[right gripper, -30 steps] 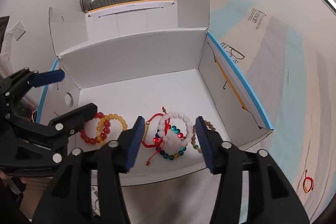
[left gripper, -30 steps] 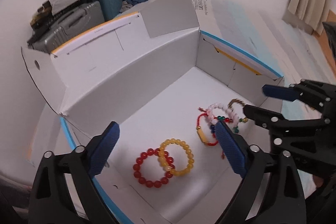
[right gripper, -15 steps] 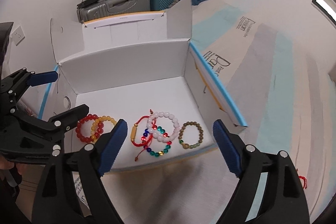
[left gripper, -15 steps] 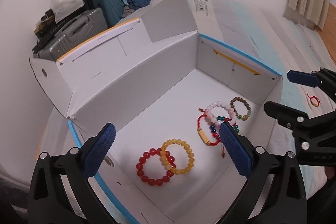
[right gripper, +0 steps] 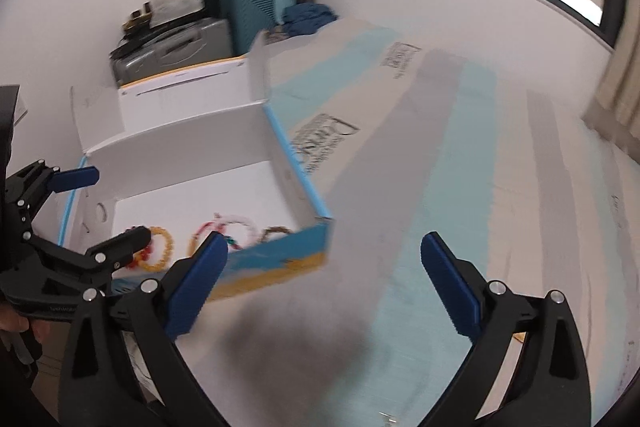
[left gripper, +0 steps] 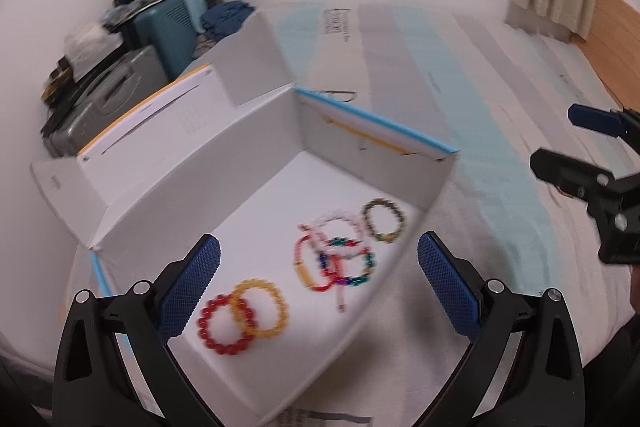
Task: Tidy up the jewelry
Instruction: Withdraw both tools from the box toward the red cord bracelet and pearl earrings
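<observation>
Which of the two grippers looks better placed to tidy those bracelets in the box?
Probably the left gripper: it hangs open right above the box, with the red bracelet and yellow bracelet between its fingers. The right gripper, also open, faces the bedsheet beside the box.

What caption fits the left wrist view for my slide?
Open left gripper hovers over white box of beaded bracelets; red and yellow ones overlap.

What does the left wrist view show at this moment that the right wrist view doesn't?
Only the left wrist view shows the box floor whole: the red bracelet overlapping the yellow bracelet, a tangled cluster, and the dark bead bracelet apart. Only the right wrist view shows the blue outer front wall and the bedding beyond. Both show the white box, the suitcases, and both grippers, left and right, open and empty.
</observation>
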Demonstrator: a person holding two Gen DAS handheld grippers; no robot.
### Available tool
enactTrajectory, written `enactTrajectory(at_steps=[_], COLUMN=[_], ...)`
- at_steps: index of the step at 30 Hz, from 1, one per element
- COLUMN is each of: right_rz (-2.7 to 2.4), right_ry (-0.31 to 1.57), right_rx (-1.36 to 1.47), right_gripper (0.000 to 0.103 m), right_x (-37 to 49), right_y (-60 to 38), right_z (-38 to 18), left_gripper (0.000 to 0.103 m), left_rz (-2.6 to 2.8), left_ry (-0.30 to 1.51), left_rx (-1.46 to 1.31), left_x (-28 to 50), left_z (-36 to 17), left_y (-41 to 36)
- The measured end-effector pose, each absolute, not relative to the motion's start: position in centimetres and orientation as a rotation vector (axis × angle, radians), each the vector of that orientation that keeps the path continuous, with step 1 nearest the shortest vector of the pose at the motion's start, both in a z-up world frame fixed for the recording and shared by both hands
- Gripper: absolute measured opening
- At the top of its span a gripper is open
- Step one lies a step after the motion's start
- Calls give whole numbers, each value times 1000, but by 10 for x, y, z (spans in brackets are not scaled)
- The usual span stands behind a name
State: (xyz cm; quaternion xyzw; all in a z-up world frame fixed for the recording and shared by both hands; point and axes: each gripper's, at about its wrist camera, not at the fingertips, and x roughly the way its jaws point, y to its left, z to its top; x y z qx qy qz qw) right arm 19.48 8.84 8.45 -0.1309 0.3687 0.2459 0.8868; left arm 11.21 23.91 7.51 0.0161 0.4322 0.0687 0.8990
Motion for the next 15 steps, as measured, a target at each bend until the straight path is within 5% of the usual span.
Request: enactTrajectory(at_steps=[15], right_rz=[332], right_ry=[800], right_rx=[-194], right_gripper=[94], right_x=[213], right_y=[-50], right_z=[92], left_gripper=[97], left_rz=[9], left_ry=[893], left_rx=[84], left_x=[139], left_z=[77], left_y=[119])
